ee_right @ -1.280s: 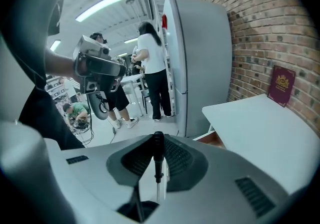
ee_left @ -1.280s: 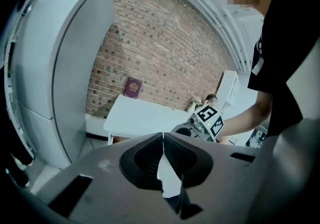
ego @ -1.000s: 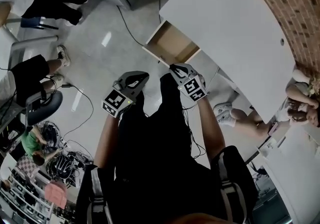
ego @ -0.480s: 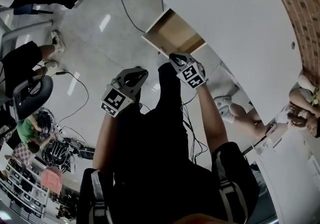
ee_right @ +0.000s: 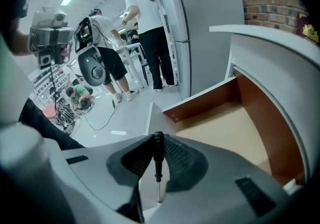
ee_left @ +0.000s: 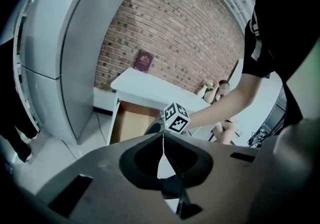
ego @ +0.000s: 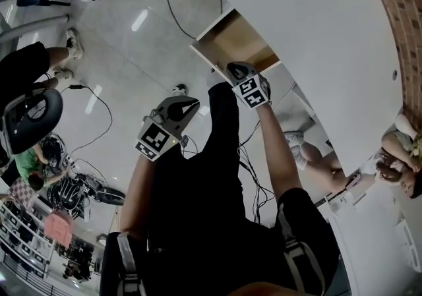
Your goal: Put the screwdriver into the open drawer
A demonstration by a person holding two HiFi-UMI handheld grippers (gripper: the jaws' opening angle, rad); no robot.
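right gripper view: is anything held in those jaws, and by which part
Yes: the right gripper holds a slim black-handled screwdriver with a thin metal shaft, its jaws clamped on the black handle.

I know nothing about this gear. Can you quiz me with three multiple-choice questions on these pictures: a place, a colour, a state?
1. Where is the screwdriver? A) on the desk B) in the right claw C) on the floor
2. The drawer inside is: A) blue B) wood-brown C) green
3. The left claw is: A) shut, empty B) gripping a book C) wide open
Answers: 1 B, its black handle sits between the jaws; 2 B, bare brown boards show; 3 A, its jaws meet with nothing between.
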